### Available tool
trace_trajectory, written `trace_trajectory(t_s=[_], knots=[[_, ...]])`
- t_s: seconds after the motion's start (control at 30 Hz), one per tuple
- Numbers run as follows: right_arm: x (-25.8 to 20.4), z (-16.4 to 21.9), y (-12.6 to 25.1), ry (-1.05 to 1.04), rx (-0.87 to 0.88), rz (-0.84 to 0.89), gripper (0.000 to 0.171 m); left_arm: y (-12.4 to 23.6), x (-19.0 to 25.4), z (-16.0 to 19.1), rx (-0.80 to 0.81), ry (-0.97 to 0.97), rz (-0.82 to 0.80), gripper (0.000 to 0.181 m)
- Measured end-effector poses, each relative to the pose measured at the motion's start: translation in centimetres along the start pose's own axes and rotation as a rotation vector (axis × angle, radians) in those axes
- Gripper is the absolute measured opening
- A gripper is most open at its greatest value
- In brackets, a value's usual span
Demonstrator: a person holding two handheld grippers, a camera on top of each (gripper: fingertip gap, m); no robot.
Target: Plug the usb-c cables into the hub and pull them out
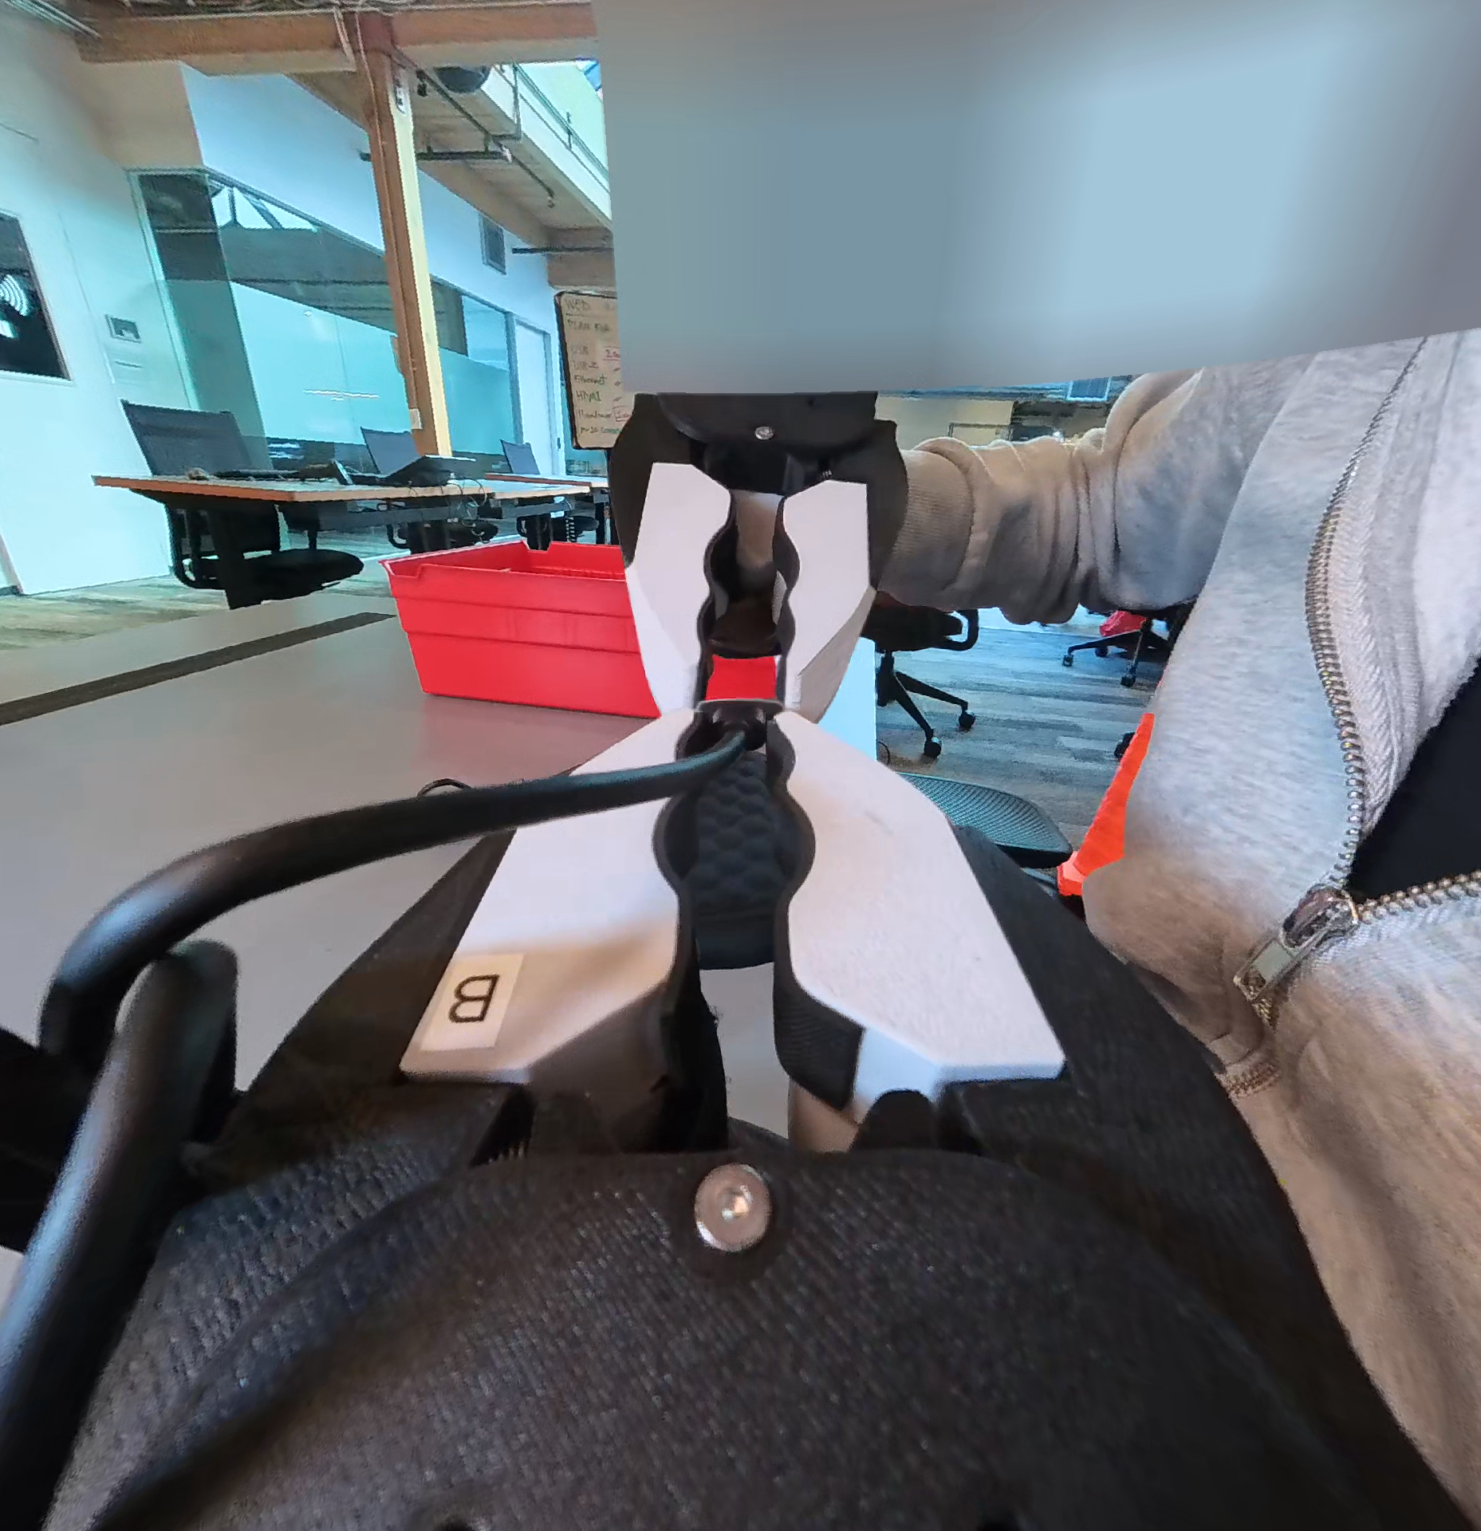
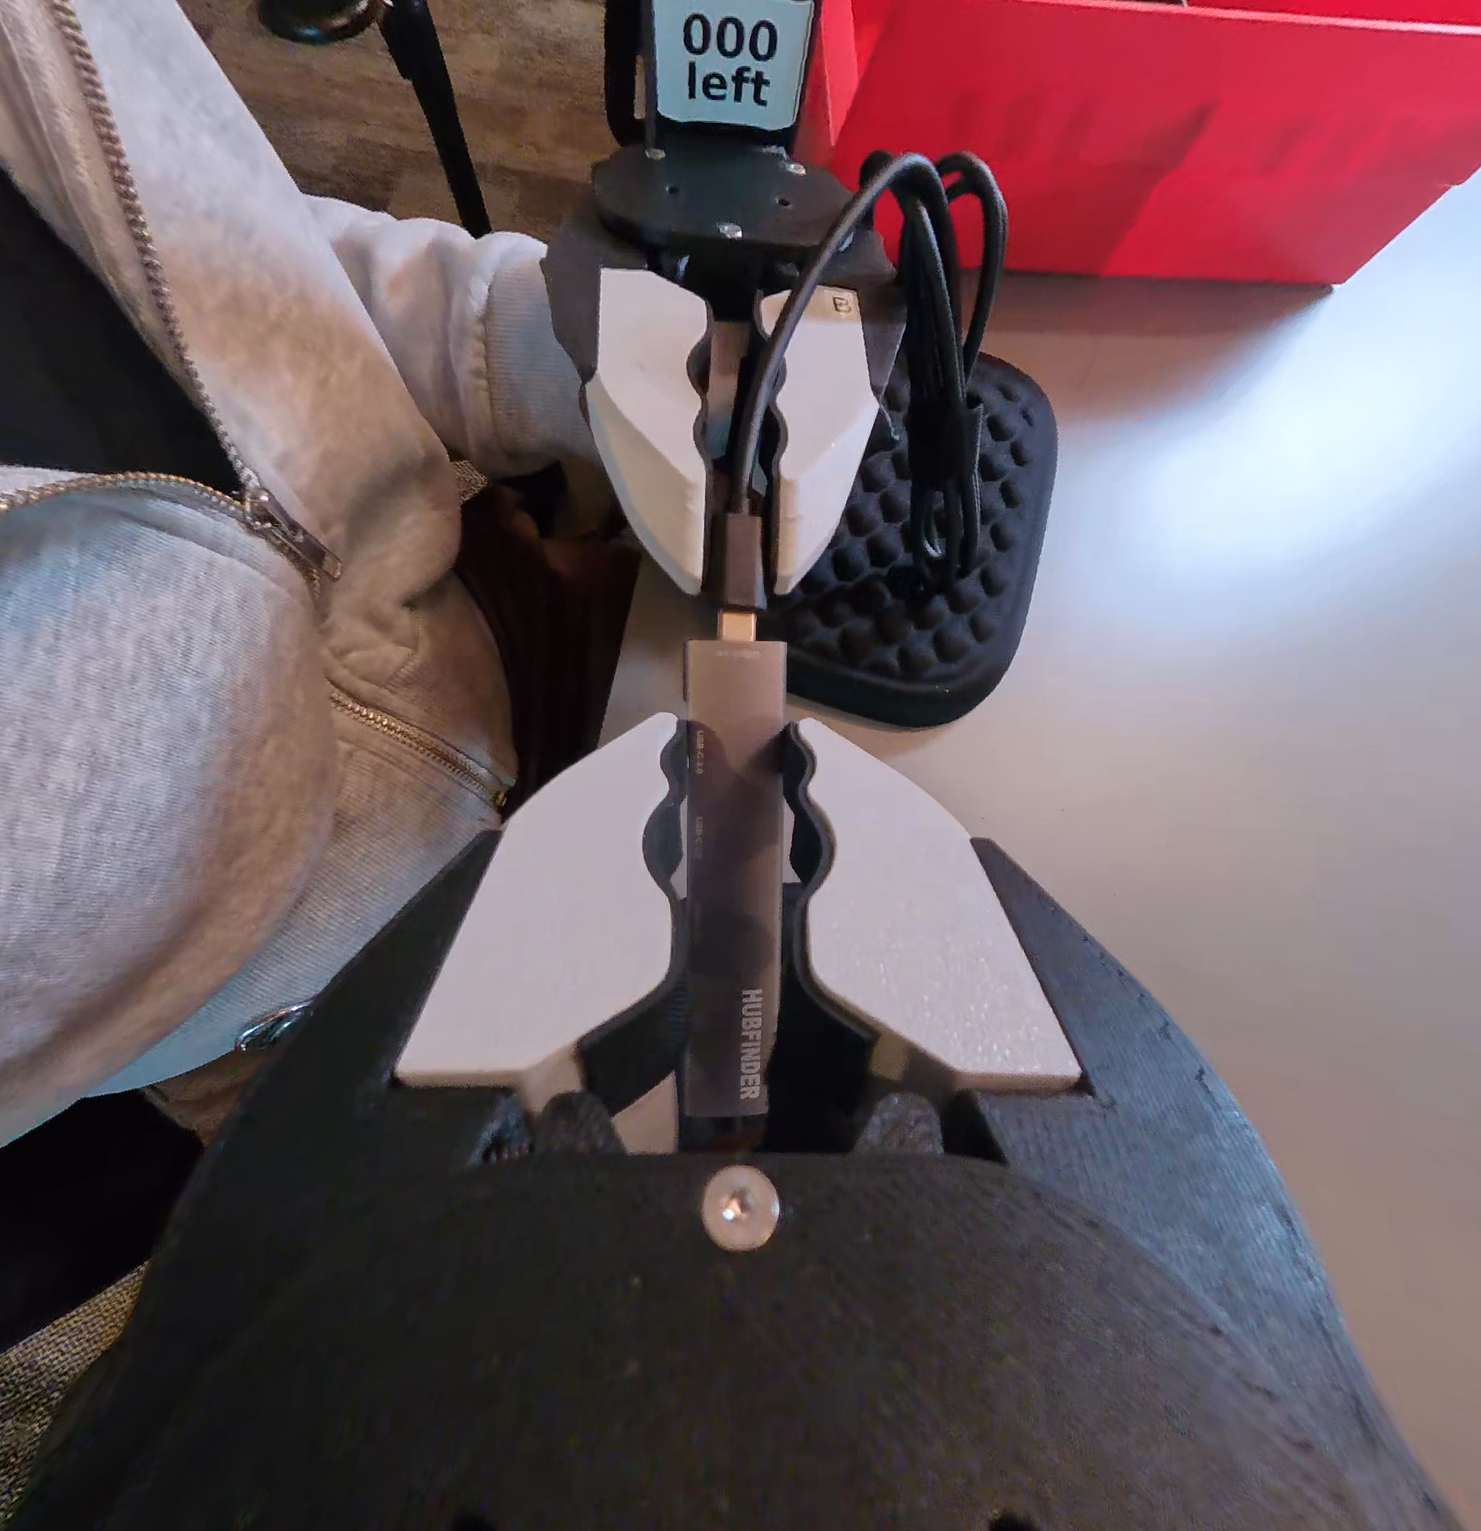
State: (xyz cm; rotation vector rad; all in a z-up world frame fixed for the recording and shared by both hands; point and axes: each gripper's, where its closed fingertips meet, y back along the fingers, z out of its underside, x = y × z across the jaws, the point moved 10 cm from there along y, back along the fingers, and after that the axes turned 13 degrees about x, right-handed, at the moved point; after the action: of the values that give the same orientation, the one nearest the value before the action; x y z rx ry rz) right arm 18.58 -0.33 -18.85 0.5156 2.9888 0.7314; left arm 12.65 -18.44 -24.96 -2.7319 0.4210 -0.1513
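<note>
In the right wrist view, my right gripper (image 2: 733, 725) is shut on a slim grey hub (image 2: 730, 870) and holds it above the table, pointing forward. My left gripper (image 2: 738, 588) faces it and is shut on the black plug (image 2: 741, 555) of a USB-C cable (image 2: 778, 373). The plug's metal tip (image 2: 737, 625) sits at the hub's end port, with some metal still showing. In the left wrist view, my left gripper (image 1: 733, 721) grips the plug end of the black cable (image 1: 389, 820), tip to tip with the right gripper (image 1: 741, 692).
A black bumpy pad (image 2: 927, 630) lies on the grey table (image 2: 1217, 663) with coiled black cables (image 2: 944, 398) on it. A red bin (image 2: 1134, 124) stands behind; it also shows in the left wrist view (image 1: 513, 630). A person's grey hoodie (image 2: 223, 580) fills the left. My left and right fingertips are right by each other.
</note>
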Motion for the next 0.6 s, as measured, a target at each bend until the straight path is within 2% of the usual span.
trace_trajectory(t_s=[0.37,0.6], knots=[[-0.31,0.31,-0.32,0.005,-0.027,0.004,0.02,-0.53,0.58,0.25,-0.054,-0.08,-0.01,0.014],[-0.39,0.46,-0.22,-0.049,0.048,-0.003,0.019,-0.55,0.65,0.19,-0.058,-0.077,0.008,0.015]])
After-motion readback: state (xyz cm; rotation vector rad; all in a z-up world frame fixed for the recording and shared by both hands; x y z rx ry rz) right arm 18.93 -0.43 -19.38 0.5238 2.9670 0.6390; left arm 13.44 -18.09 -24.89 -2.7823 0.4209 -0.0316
